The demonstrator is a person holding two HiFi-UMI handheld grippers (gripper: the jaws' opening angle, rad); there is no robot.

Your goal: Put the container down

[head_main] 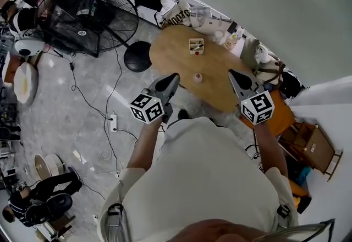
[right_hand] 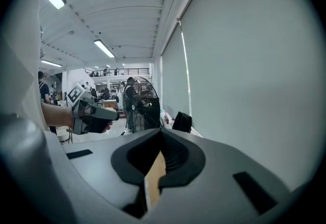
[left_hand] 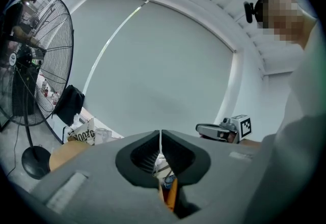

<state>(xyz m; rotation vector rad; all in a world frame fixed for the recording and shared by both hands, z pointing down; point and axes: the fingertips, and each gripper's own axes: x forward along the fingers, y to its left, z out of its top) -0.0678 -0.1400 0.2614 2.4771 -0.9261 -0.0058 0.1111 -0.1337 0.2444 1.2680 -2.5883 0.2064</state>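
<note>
**Left gripper** (head_main: pixel 173 77): jaws closed tip to tip, with nothing between them. I hold it over the near left edge of the table, nose pointing to the far side. It has no load, so I judge it is simply parked clear of the work.

**Right gripper** (head_main: pixel 232 73): jaws fully together and also empty. It sits over the near right edge of the table at about the same height as the left one. The two are well apart, leaving the middle of the table free.

**Container** (head_main: pixel 196 45): a small open box standing upright on the table's far part. Neither tool touches it. From this I judge it already set down.

**Table** (head_main: pixel 165 54): an oval wooden top that bears the container.

**Small cup** (head_main: pixel 197 77): on the table, nearer to me than the container, between the two gripper noses and touched by neither.

**Fan** (head_main: pixel 88 15): a floor-standing fan at far left, well clear of the table.
</note>
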